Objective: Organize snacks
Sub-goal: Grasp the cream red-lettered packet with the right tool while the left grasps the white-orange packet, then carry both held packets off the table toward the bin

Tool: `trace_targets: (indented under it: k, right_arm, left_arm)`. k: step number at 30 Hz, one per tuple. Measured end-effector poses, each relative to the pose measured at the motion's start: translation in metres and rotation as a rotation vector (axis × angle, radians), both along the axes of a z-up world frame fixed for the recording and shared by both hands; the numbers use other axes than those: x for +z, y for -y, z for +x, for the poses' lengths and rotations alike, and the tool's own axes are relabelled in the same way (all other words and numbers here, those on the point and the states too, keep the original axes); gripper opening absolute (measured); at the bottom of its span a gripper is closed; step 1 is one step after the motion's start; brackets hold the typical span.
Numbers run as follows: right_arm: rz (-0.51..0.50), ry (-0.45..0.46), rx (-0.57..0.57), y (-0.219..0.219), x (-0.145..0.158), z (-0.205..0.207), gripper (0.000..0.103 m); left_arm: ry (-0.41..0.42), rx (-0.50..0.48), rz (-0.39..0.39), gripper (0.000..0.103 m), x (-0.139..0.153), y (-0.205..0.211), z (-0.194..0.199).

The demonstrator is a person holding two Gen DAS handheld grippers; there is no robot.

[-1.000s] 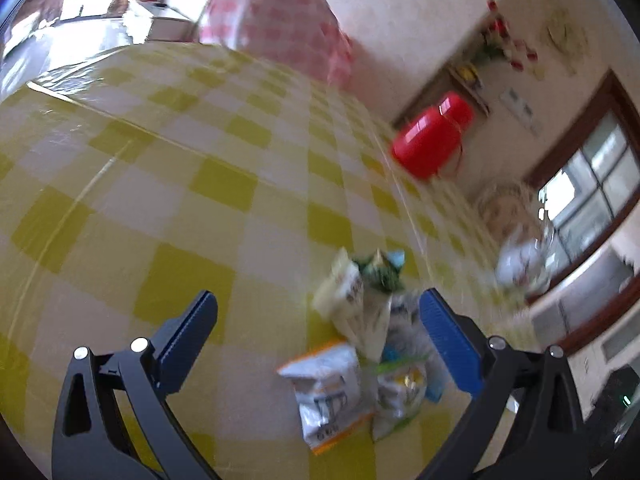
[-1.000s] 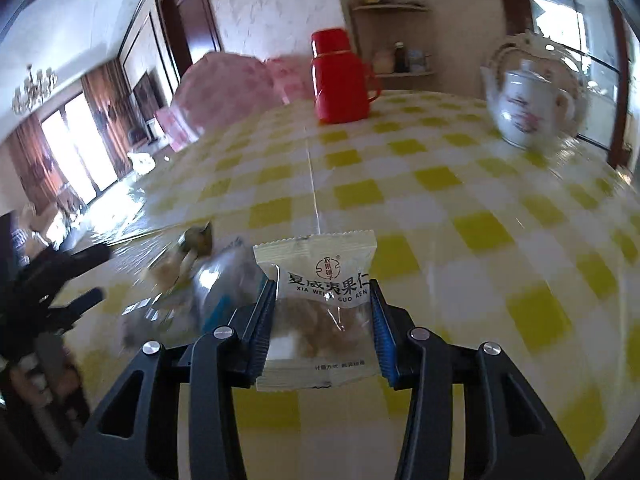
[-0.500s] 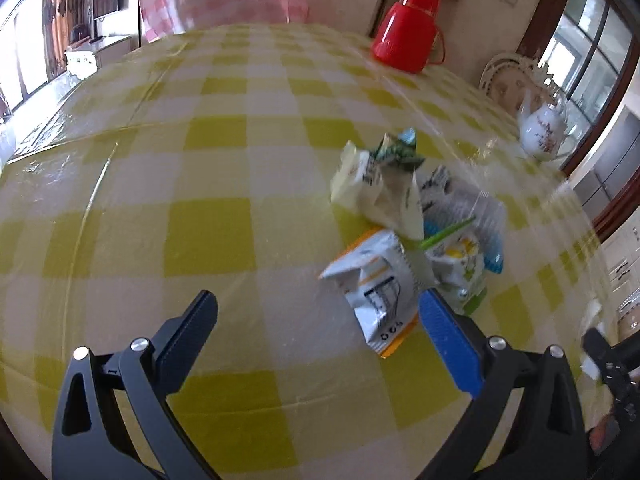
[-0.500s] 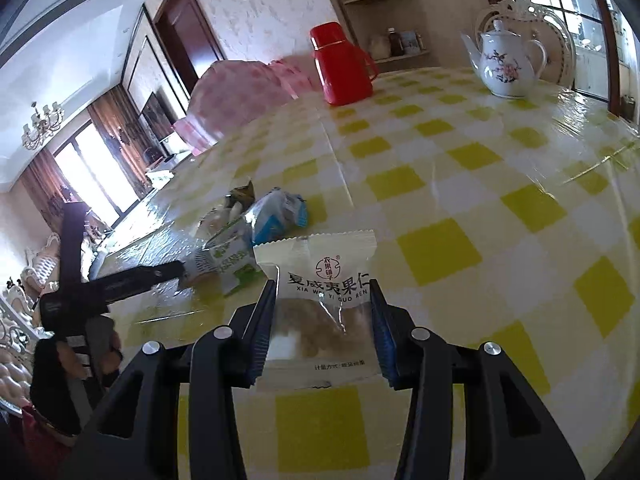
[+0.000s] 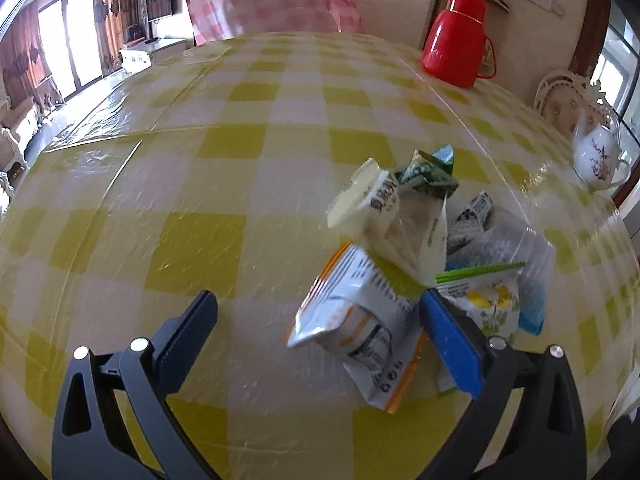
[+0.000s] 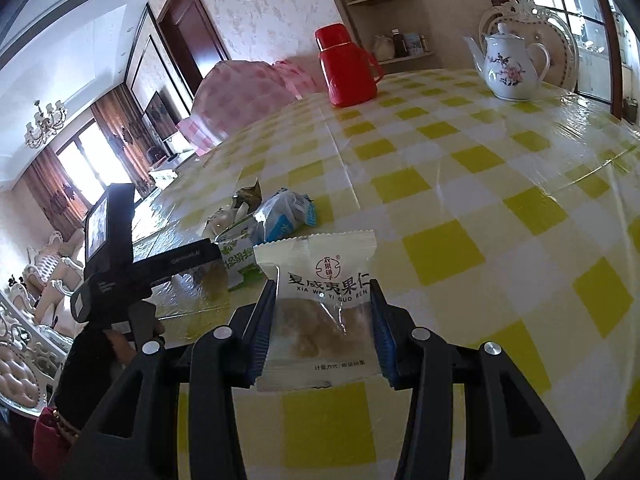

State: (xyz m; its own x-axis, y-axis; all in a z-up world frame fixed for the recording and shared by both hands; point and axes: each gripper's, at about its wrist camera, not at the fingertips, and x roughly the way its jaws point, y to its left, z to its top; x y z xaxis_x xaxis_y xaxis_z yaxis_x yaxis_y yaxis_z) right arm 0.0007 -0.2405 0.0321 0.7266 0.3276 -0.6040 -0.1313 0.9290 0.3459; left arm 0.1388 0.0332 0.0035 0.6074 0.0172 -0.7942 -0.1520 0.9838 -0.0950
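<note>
A heap of snack packets lies on the yellow-checked table (image 5: 208,240). In the left wrist view my left gripper (image 5: 320,320) is open just above the table, and a silver-and-orange packet (image 5: 360,332) lies between its fingers with the pads apart from it. Behind it are a cream packet (image 5: 384,216), a dark green packet (image 5: 428,170), a green-topped lemon packet (image 5: 486,296) and a clear blue-edged bag (image 5: 516,248). In the right wrist view my right gripper (image 6: 324,300) is shut on a clear nut packet (image 6: 320,308), held off the table to the right of the heap (image 6: 268,224).
A red thermos jug (image 5: 456,40) stands at the far side of the table and a white flowered teapot (image 6: 508,64) at the far right. A pink checked cushion (image 5: 280,0) sits behind the table. The left gripper's body and the person's hand (image 6: 120,280) show left of the heap.
The left gripper rolled level and came down closer to the heap, which now reaches between its fingers. The right gripper carried the nut packet to the right, away from the heap, then held still.
</note>
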Motion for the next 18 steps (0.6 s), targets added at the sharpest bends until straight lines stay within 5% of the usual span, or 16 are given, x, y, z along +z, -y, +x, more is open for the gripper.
trace_targets:
  k: [1, 4, 6, 9, 18]
  right_arm:
    - [-0.001, -0.001, 0.0, 0.0, 0.0, 0.001, 0.045]
    - [-0.005, -0.002, -0.002, 0.0, 0.0, 0.0, 0.045]
    - [-0.012, 0.0, -0.006, 0.0, 0.0, 0.0, 0.045]
    - [-0.02, 0.01, -0.009, -0.001, 0.003, -0.001, 0.045]
    - [-0.021, 0.015, 0.007, -0.007, 0.001, -0.003, 0.044]
  left_arm:
    - [0.009, -0.006, -0.002, 0.092, 0.0, 0.0, 0.001]
    - [0.032, -0.073, 0.023, 0.039, 0.003, 0.006, 0.001]
    - [0.027, -0.11, 0.047, 0.037, 0.003, 0.009, -0.001]
    - [0.019, -0.145, -0.021, 0.036, 0.006, 0.002, -0.012]
    - [0.136, -0.13, -0.092, 0.036, 0.032, -0.007, -0.041]
